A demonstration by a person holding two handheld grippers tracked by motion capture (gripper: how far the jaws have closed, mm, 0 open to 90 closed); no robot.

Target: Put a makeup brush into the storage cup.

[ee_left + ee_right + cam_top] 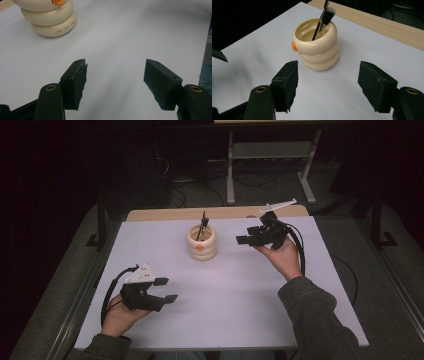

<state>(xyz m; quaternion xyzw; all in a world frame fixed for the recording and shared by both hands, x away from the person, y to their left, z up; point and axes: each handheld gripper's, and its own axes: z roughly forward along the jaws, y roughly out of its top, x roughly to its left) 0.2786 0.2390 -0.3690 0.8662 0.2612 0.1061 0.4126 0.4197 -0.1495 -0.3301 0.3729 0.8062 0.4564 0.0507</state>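
A cream ringed cup [202, 242] with an orange knob stands upright at the middle back of the white table [225, 290]. Two dark-handled brushes [203, 224] lean inside it, bristles up. In the right gripper view the cup [317, 45] stands a short way ahead of the open, empty jaws, with the brushes [322, 21] poking out. My right gripper [241, 240] hovers to the cup's right, pointing left at it. My left gripper [166, 290] rests at the front left, open and empty. In the left gripper view the cup's base [50, 21] sits far off at the upper left.
A wooden strip [165, 214] runs along the table's far edge. A metal stand [270, 165] and cables lie on the dark floor behind. White tabletop stretches between the two grippers.
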